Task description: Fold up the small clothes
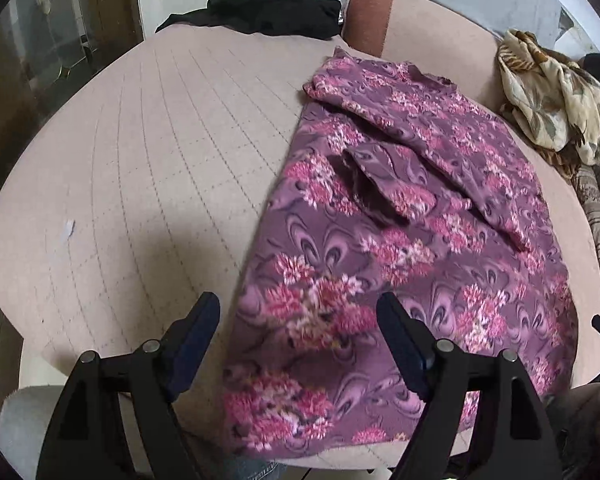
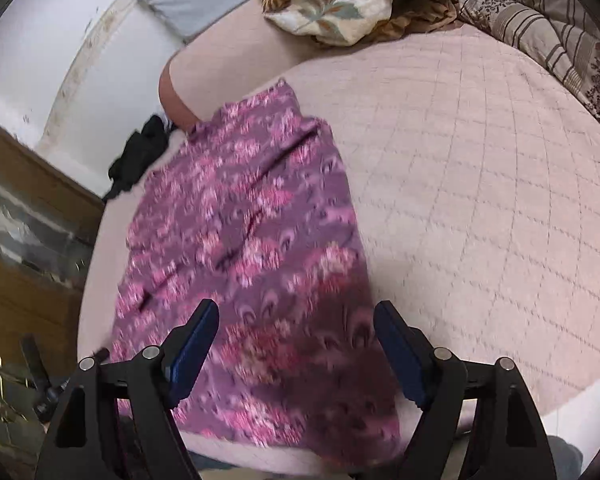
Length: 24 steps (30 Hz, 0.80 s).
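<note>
Purple floral garment [image 1: 400, 240]: lies spread lengthwise on the quilted pink surface, apparently folded in half along its length; one long edge runs straight, which reads as the fold line, and a sleeve is tucked over the upper layer.
Garment position: toward the near edge of the surface, hem end closest to both cameras, neck end pointing away to the padded backrest [image 1: 370, 16].
Quilted pink surface [image 1: 140, 160]: broad, flat and soft, likely a bed or sofa seat; serves as the folding area, with bare room on both sides of the garment for the next fold.
Left gripper [image 1: 300, 344]: jaws apart, nothing between them, poised above the hem end near the straight edge.
Right gripper [image 2: 296, 344]: jaws apart and empty, above the same hem end; this view is blurred.
Judged step: cloth laid down and let go; both grippers sit where the hem corners could be taken up for a crosswise fold.
Black garment [image 1: 260, 12]: heaped at the far edge, out of the way.
Cream leaf-print cloth [image 1: 556, 92]: bunched at the side, probably awaiting its turn.
Risk: tucked sleeve may slip out when the hem is lifted.
</note>
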{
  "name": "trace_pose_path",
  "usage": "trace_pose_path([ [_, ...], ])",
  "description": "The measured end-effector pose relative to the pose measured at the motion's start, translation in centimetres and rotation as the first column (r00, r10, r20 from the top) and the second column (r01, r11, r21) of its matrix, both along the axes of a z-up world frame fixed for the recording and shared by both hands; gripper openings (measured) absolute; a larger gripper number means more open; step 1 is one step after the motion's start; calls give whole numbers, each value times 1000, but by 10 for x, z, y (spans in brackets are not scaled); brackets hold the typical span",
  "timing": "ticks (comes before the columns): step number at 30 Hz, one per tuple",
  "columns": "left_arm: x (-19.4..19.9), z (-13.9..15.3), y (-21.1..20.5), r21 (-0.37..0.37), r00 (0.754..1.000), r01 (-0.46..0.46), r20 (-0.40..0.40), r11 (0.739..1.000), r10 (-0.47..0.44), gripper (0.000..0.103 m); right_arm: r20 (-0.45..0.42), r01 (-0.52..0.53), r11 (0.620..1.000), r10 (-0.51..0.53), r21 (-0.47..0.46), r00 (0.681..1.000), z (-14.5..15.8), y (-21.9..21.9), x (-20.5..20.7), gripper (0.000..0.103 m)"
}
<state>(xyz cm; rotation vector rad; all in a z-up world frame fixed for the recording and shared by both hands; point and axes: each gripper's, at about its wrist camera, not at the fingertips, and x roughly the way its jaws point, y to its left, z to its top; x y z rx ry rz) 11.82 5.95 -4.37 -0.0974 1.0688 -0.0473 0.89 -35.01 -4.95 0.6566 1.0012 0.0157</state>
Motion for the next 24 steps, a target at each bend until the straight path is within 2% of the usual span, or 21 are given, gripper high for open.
trace_pose_path([
  [4, -2, -9, -2, 41, 999, -5, -35, 999, 7, 80, -52, 13, 1000, -11, 25, 999, -14, -10, -8, 77],
  [6, -5, -12, 3, 15, 998, -12, -58, 1000, 13, 80, -45, 16, 997, -12, 81, 999, -18, -15, -16, 76],
  [11, -10, -27, 7, -46, 990, -20, -137, 999, 14, 80, -63, 25, 996, -19, 88, 998, -20, -16, -22, 73],
  [13, -11, -28, 4, -31, 990, -10, -139, 999, 6, 80, -108, 26, 996, -18, 81, 994, -27, -14, -20, 68],
  [15, -12, -29, 3, -13, 990, -8, -139, 1000, 6, 77, -149, 15, 999, -8, 49, 989, -32, -8, -18, 55],
  [18, -11, -33, 5, 4, 988, -21, -151, 1000, 22, 66, -216, -21, 1000, 20, -1, 976, -41, 2, -17, 53],
  [21, -12, -33, 7, 10, 988, -27, -152, 1000, 28, 62, -244, -32, 999, 26, -21, 969, -47, 5, -17, 53],
  [24, -11, -37, 3, 44, 987, -9, -161, 999, 16, 62, -254, -45, 998, 32, -48, 967, -50, 10, -17, 52],
])
